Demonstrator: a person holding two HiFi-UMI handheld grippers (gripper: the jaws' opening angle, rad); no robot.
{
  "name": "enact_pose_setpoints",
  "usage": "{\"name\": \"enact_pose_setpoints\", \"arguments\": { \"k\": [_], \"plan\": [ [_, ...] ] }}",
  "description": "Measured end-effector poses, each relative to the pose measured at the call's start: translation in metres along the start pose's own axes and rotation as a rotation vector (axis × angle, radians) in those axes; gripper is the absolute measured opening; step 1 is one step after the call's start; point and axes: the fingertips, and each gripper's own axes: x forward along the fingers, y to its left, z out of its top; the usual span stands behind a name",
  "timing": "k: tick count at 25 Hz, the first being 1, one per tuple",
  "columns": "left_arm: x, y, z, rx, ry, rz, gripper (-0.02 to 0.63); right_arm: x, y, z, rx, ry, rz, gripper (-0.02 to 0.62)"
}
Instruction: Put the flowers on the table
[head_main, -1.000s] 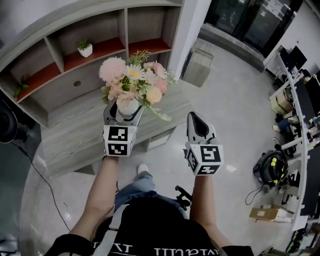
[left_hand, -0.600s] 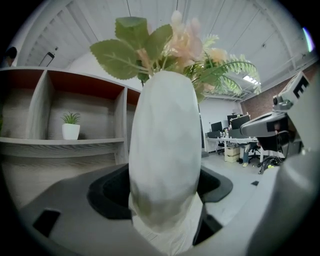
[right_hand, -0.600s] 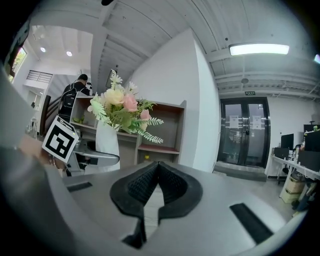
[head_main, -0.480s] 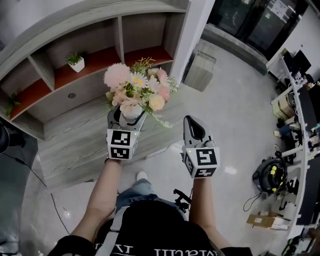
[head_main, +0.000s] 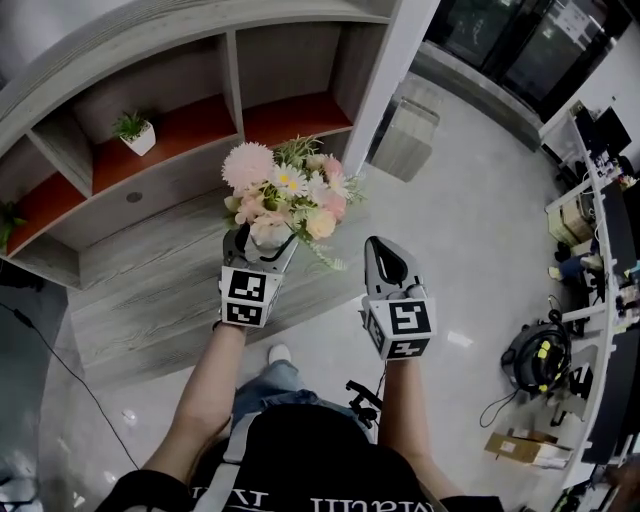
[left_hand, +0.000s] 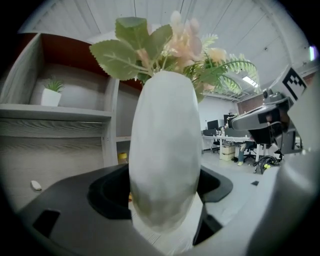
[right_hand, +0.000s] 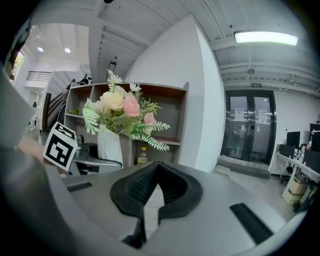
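A grey wood-grain shelving unit (head_main: 160, 90) with red-brown shelf boards is standing against the wall, and a small potted plant (head_main: 133, 132) is sitting in one compartment. A low table (head_main: 140, 290) of the same grey wood is lying in front of it. A white column (head_main: 395, 60) is rising beside the unit. The pale glossy floor (head_main: 470, 230) is reflecting light. Dark glass doors (right_hand: 250, 127) are closing off the far side, with a strip light (right_hand: 265, 37) glowing on the ceiling above. Desks (head_main: 605, 220) with what may be monitors are lining the right edge.
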Motion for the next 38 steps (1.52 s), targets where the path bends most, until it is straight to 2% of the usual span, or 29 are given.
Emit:
{"name": "enact_pose_setpoints", "arguments": {
  "k": [10, 25, 31, 38],
  "plan": [
    [0.033, 0.014, -0.053, -0.028, 0.028, 0.027, 0.373, 0.043, 0.002, -0.034, -0.027, 0.083, 0.019, 0.015],
    [0.053, 0.02, -0.088, -0.06, 0.022, 0.061, 0.373, 0.052, -0.012, -0.06, -0.043, 0.144, -0.03, 0.015],
    [0.064, 0.017, -0.105, -0.081, 0.028, 0.069, 0.373, 0.055, -0.019, -0.07, -0.06, 0.159, -0.022, 0.015],
    [0.066, 0.02, -0.108, -0.065, 0.02, 0.079, 0.373, 0.061, -0.023, -0.064, -0.048, 0.156, -0.028, 0.015]
  ]
}}
